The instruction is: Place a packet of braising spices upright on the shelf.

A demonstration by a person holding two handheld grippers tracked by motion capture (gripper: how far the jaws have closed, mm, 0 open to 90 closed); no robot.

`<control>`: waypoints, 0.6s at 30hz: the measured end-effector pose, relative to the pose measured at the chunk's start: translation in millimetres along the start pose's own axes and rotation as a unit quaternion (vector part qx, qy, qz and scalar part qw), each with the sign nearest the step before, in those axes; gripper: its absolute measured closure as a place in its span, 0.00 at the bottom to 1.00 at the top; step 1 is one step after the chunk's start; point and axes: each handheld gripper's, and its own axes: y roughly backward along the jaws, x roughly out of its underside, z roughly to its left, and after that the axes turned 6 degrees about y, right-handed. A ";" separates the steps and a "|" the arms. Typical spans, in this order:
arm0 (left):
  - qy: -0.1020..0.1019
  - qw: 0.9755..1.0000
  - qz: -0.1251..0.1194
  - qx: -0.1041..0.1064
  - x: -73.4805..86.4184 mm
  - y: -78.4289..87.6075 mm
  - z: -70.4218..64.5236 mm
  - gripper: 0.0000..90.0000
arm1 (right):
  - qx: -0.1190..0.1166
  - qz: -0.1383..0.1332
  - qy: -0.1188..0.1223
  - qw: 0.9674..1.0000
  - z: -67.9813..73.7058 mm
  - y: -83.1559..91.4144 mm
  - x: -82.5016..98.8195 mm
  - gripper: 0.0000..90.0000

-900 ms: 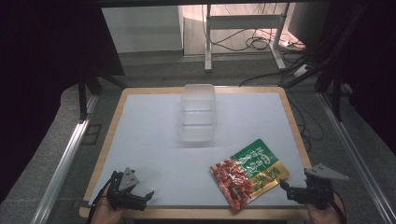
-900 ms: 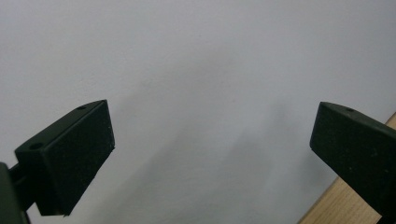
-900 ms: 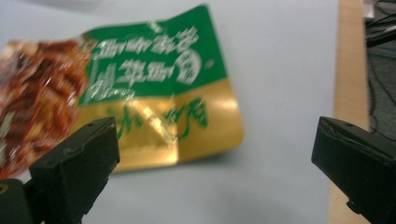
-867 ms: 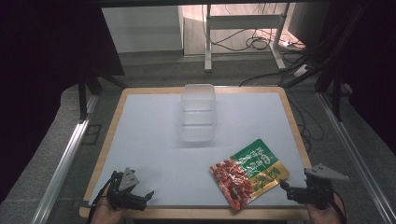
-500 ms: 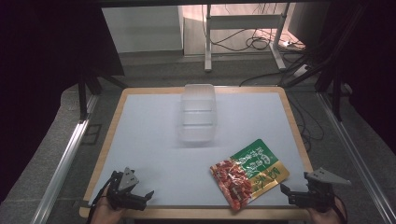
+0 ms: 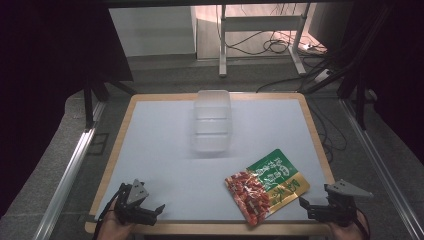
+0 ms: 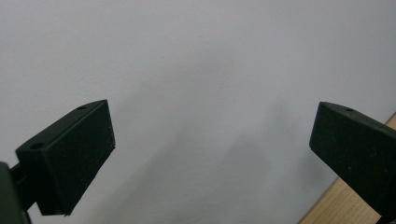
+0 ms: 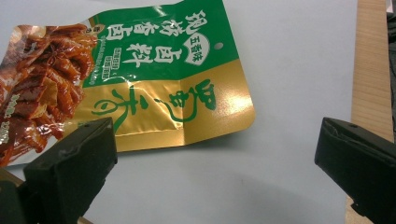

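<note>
Jaws were spread wide on both grippers, with nothing held: the right gripper was poised just beside a green-and-gold snack packet lying flat on the white mat, while the left gripper was kept near the table's front edge, well apart from a clear plastic container.

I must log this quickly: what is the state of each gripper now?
Left gripper: open, holding nothing.
Right gripper: open, holding nothing; snack packet lies just ahead.
</note>
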 end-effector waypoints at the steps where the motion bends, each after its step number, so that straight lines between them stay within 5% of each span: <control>1: 0.000 1.000 0.000 0.000 0.0 0.0 0.1 0.00 | 0.000 0.000 0.002 1.000 0.2 -0.6 -0.2 0.00; 18: 0.000 1.000 0.000 0.001 0.0 0.0 0.2 0.00 | -0.001 -0.020 0.011 1.000 3.3 -6.2 -7.5 0.00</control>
